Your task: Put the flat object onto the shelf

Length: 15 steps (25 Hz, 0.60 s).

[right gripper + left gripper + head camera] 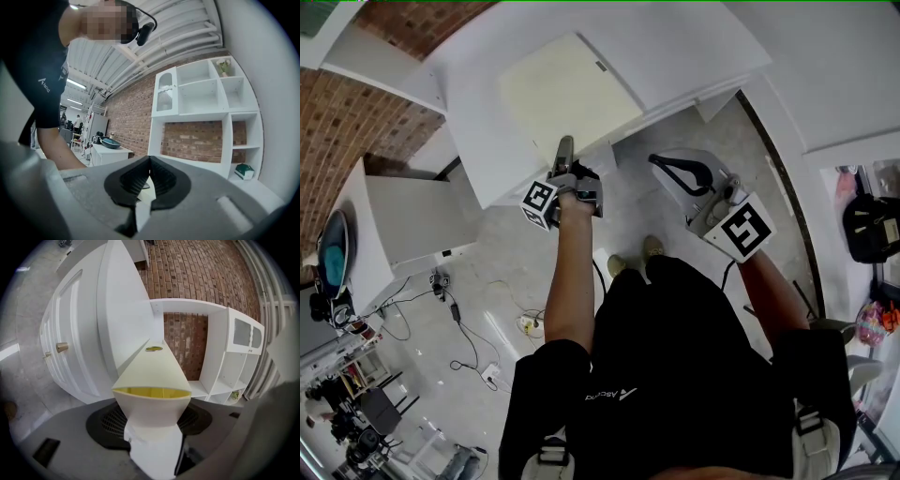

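Left gripper (153, 422) jaws — flat object (150, 373) between

Two grippers, the left gripper (565, 150) and right gripper (667, 167); one panel (567, 94); one shelf (201, 115); one box (244, 171); one bowl (110, 143).

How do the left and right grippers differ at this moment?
The left gripper's jaws stand apart with the cream flat object between them; the right gripper's jaws are together on nothing. The left gripper meets the flat object's near edge; the right gripper is off to the side, clear of it. Both face the white shelf unit.
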Available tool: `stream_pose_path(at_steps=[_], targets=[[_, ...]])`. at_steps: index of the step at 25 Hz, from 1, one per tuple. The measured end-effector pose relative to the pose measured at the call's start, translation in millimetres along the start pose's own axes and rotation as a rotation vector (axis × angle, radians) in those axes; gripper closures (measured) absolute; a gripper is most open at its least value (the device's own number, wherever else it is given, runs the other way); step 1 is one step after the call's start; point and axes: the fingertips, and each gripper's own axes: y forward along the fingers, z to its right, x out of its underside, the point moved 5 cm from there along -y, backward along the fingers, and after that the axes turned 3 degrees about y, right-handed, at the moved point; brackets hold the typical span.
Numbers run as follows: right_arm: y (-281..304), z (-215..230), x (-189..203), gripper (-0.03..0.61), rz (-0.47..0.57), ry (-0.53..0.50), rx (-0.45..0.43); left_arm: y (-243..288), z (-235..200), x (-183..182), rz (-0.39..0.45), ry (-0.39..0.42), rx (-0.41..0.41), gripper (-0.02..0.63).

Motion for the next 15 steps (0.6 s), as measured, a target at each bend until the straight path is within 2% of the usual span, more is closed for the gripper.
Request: stream_pose_path(at_steps=[6, 15], targets=[[-1, 1, 0, 0.577, 0.012, 0.006, 0.012, -8, 32, -4, -0.011, 0.053, 0.052, 0.336], [-14, 22, -24, 0.577, 0.063, -0.041, 0.038, -36, 137, 10, -0.071, 0.102, 0.116, 0.336]])
